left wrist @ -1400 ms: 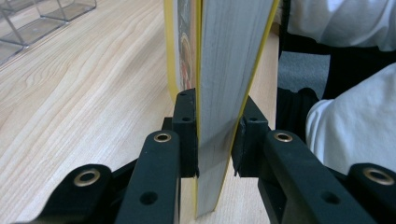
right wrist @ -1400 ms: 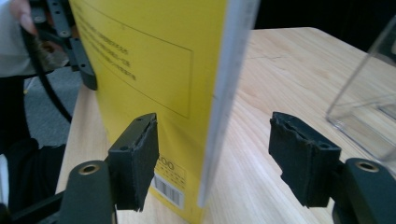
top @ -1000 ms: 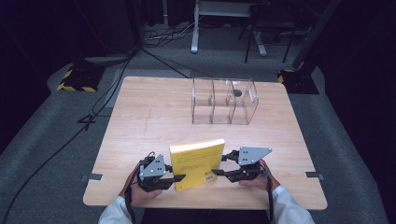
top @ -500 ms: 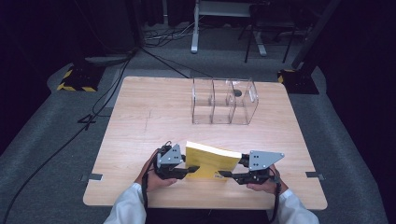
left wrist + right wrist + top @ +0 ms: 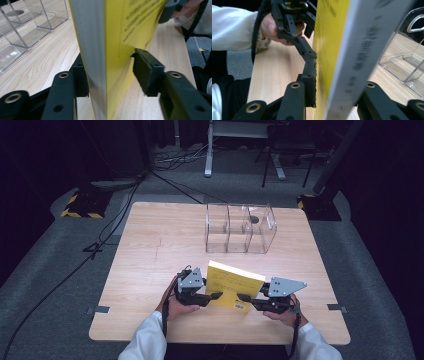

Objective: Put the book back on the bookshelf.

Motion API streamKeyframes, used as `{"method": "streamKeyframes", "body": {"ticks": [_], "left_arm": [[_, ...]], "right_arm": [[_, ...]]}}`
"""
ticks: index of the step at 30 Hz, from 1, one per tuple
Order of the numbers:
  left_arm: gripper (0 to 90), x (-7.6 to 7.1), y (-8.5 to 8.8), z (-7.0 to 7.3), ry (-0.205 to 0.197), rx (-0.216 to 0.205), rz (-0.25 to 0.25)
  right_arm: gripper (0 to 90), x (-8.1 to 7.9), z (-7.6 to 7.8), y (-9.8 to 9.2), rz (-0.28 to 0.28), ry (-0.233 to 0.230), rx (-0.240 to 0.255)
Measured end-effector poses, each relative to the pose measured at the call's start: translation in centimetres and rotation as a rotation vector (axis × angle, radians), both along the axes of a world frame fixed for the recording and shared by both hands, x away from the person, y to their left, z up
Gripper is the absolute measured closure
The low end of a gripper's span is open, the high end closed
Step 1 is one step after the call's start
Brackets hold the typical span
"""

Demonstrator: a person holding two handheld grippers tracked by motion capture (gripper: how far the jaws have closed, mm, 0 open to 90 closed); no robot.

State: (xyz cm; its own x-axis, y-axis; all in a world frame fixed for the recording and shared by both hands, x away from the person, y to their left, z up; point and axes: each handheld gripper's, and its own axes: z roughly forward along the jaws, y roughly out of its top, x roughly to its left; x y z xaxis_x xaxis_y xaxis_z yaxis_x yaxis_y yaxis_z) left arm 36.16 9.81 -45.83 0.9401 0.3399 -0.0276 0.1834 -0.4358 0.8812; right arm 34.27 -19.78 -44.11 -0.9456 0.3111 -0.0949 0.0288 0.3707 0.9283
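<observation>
High view shows me holding a thick yellow paperback book tilted above the near edge of the light wooden table, between my left gripper and my right gripper. I judge this a handover step, the book passing from my left claw to my right. In the left gripper view my jaws have just been opening: one pad stands clear of the yellow cover with a gap, the other jaw lies beside the grey page edges, so that claw is half open with the book between its jaws but no longer clamped. In the right gripper view my jaws have just been closing, and the ribbed pad presses flat on the cover, gripping the book. Next, I think, the left claw must draw off without snagging, then the right carries the book toward the clear acrylic three-bay holder, well apart across the table.
</observation>
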Motion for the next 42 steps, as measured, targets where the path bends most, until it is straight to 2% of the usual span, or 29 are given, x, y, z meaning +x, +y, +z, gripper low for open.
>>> {"method": "streamKeyframes", "body": {"ticks": [1, 2, 3, 5, 7, 8, 9, 10, 14, 16, 21, 26, 30, 32, 33, 37, 38, 39, 42], "left_arm": [[44.2, -0.2, 0.1, -0.1, -0.009, 0.030, 0.022], [43.6, -0.2, 0.1, -0.1, -0.009, 0.030, 0.022], [43.8, -0.4, 0.4, -0.6, -0.006, 0.067, 0.049], [44.6, -0.6, 0.9, -0.9, 0.009, 0.077, 0.057], [48.5, -0.7, 1.2, -1.1, 0.010, 0.076, 0.063], [52.4, -0.8, 1.6, -1.3, 0.016, 0.061, 0.087], [58.2, -0.8, 1.6, -1.3, 0.005, 0.061, 0.095], [59.4, -0.8, 1.5, -1.3, -0.010, 0.067, 0.103], [60.6, -0.7, 1.1, -1.5, -0.014, 0.055, 0.119], [60.4, -0.3, 0.7, -1.6, -0.014, 0.044, 0.127], [60.0, 0.8, -1.8, -1.8, -0.011, 0.020, 0.126], [56.4, 1.4, -3.0, -1.8, -0.004, 0.016, 0.141], [56.1, 1.4, -3.0, -1.8, -0.006, 0.016, 0.147], [54.8, 1.4, -2.7, -1.8, 0.003, 0.018, 0.169], [50.9, 1.3, -2.3, -1.8, 0.008, 0.027, 0.186], [45.1, 1.0, -0.9, -1.7, 0.025, 0.059, 0.221], [42.8, 1.0, -0.9, -1.7, 0.025, 0.059, 0.221], [38.1, 0.6, -0.1, -1.7, 0.022, 0.080, 0.252], [31.7, 0.2, 0.6, -1.7, 0.028, 0.099, 0.270]], "right_arm": [[73.6, -0.1, -0.2, 0.3, 0.004, -0.003, 0.000], [73.6, -0.1, -0.2, 0.3, 0.004, -0.003, 0.000], [74.9, -0.3, -0.2, 0.3, 0.012, -0.007, -0.004], [75.2, -0.5, -0.1, 0.4, 0.000, -0.020, -0.011], [75.2, -0.5, -0.1, 0.4, -0.007, -0.022, -0.011], [75.2, -0.4, -0.2, 0.4, -0.016, -0.012, -0.006], [75.2, -0.3, -0.2, 0.3, -0.015, -0.007, 0.001], [75.2, -0.3, -0.3, 0.3, -0.012, -0.001, 0.005], [74.7, -0.4, -0.2, 0.3, -0.017, -0.012, 0.002], [73.5, -0.2, -0.2, -0.1, -0.043, -0.023, -0.008], [72.3, 0.6, 0.0, -1.5, -0.083, -0.011, 0.008], [74.8, 0.9, 0.1, -2.3, -0.122, -0.001, 0.009], [75.7, 1.0, 0.1, -2.5, -0.116, 0.002, 0.010], [75.9, 0.9, 0.1, -2.4, -0.123, -0.010, 0.003], [75.9, 0.8, 0.1, -2.4, -0.131, -0.012, 0.002], [76.0, 0.8, 0.2, -2.6, -0.153, -0.023, 0.000], [76.0, 0.8, 0.2, -2.6, -0.153, -0.023, 0.000], [76.0, 0.9, 0.3, -2.7, -0.167, -0.026, 0.002], [76.0, 1.0, 0.3, -3.0, -0.190, -0.025, 0.005]]}}
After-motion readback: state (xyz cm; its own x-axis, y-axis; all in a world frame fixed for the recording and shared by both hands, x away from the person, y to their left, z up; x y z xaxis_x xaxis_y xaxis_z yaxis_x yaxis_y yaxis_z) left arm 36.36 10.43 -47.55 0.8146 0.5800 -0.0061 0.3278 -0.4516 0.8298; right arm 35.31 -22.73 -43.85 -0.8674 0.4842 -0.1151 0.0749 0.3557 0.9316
